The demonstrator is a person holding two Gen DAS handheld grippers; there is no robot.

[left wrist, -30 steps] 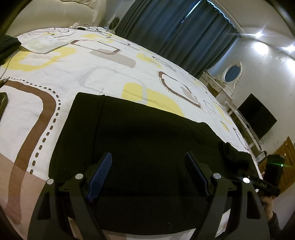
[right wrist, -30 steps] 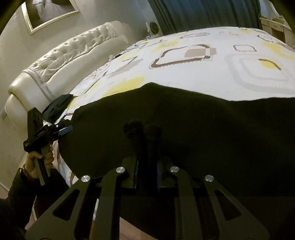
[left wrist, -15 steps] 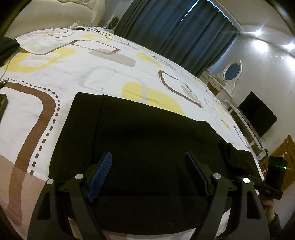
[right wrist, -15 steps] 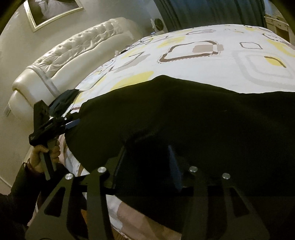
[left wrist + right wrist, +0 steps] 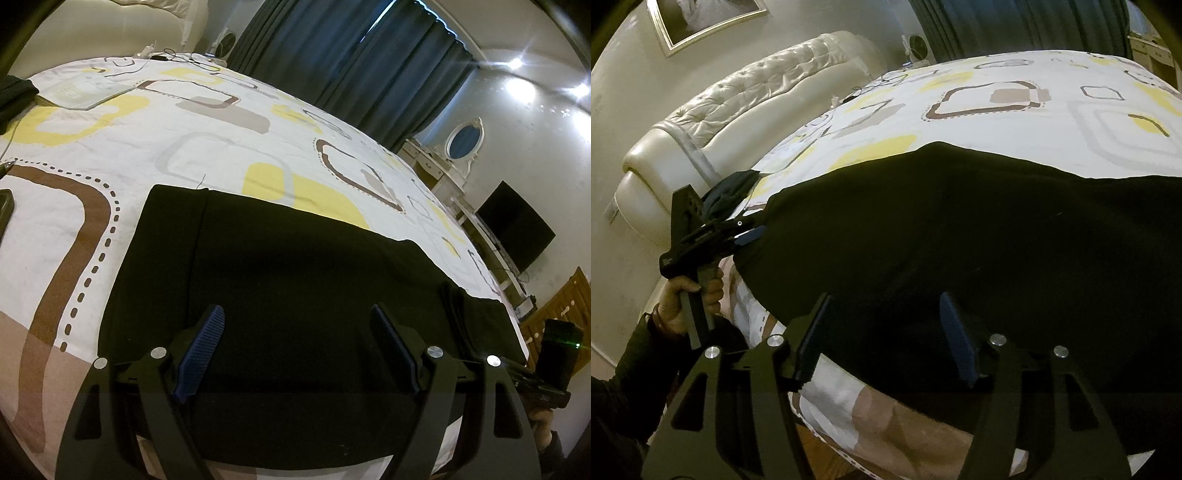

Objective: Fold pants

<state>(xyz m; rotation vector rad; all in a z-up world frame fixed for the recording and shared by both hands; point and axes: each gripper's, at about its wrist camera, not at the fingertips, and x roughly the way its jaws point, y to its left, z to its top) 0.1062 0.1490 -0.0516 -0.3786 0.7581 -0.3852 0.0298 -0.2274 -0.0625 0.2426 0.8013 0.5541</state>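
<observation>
Behind the bed [image 5: 110, 155] hang dark blue curtains [image 5: 332, 70], and the bed carries a white sheet printed with yellow, brown and grey squares. At the far left edge of the sheet lies a dark bundle of cloth [image 5: 14, 92]. The black pants [image 5: 295, 266] are spread flat on the near part of the bed, and their near edge hangs over the side of the mattress.

In the left wrist view, the left gripper [image 5: 295, 332] stands with its jaws wide apart. Its blue fingers [image 5: 207, 332] hover above the pants; the fabric lies below and between them, and I cannot see them press on it. To the right, near the end of the pants where the fabric bunches in a small ridge, the other gripper shows with a hand under it.

In the right wrist view, a cream padded headboard [image 5: 746, 96] stands at the left. A hand [image 5: 690, 295] holds the left gripper at the left end of the pants. The right gripper [image 5: 882, 325] has its jaws opening, about half apart. The pants edge lies between and under the fingers, but they do not squeeze it.
</observation>
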